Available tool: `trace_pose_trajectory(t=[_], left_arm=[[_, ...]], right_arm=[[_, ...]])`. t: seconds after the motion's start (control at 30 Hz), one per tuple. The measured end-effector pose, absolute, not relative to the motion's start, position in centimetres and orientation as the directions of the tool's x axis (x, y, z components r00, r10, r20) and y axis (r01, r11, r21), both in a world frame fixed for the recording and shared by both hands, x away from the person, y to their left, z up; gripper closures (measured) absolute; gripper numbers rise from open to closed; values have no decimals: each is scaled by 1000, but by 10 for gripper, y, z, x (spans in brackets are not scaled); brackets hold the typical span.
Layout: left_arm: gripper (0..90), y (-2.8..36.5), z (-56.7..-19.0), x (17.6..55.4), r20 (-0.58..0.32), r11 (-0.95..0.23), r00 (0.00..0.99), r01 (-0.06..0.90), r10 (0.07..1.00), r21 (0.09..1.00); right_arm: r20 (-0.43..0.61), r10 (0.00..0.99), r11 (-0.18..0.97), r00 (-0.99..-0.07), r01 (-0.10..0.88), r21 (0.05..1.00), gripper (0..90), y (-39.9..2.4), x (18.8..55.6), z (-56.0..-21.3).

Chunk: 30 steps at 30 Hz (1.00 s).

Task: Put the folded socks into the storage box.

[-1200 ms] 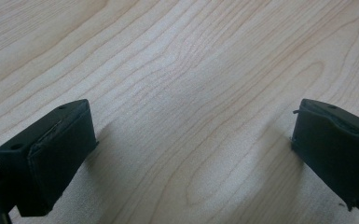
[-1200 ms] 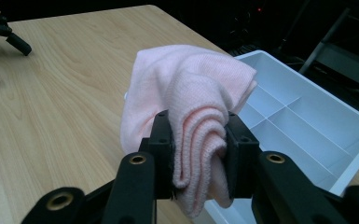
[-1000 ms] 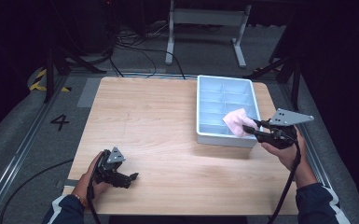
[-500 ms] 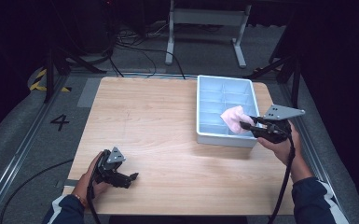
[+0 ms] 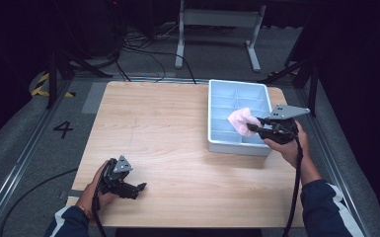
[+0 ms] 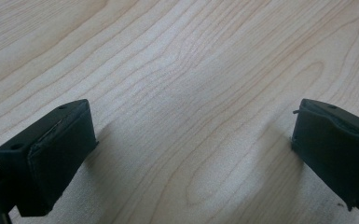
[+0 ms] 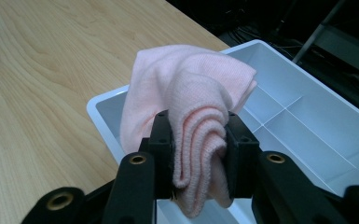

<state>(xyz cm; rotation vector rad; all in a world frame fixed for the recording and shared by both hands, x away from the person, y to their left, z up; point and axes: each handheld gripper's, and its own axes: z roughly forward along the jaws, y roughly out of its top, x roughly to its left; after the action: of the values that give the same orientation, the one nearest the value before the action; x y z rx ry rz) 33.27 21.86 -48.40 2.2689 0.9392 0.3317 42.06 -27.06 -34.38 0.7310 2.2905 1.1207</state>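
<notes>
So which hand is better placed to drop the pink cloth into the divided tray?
Right. The right gripper already clamps the folded pink knit cloth over the pale blue divided plastic tray; the left gripper sits open and far off.

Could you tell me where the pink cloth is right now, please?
The pink cloth is clamped in the right gripper, held above the white divided tray at the table's right side.

You see the wooden table (image 5: 177, 143) evenly lit from above while the surroundings toward 12 o'clock fall dark; soft shadows trail the left gripper (image 6: 191, 154) jaws, whose near edges blur.
</notes>
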Motion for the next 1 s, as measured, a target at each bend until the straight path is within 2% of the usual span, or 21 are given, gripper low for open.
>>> trace_pose_trajectory(t=[0.47, 1.0], left_arm=[[0, 219, -484, 333, -10, -534, 712, 535, 702, 654], [0, 219, -484, 333, -11, -534, 712, 536, 702, 654]], right_arm=[[-208, 642, 566, -738, 273, 778, 693, -251, 442, -353], [-267, 629, 656, -730, 314, 687, 693, -233, 468, -377]])
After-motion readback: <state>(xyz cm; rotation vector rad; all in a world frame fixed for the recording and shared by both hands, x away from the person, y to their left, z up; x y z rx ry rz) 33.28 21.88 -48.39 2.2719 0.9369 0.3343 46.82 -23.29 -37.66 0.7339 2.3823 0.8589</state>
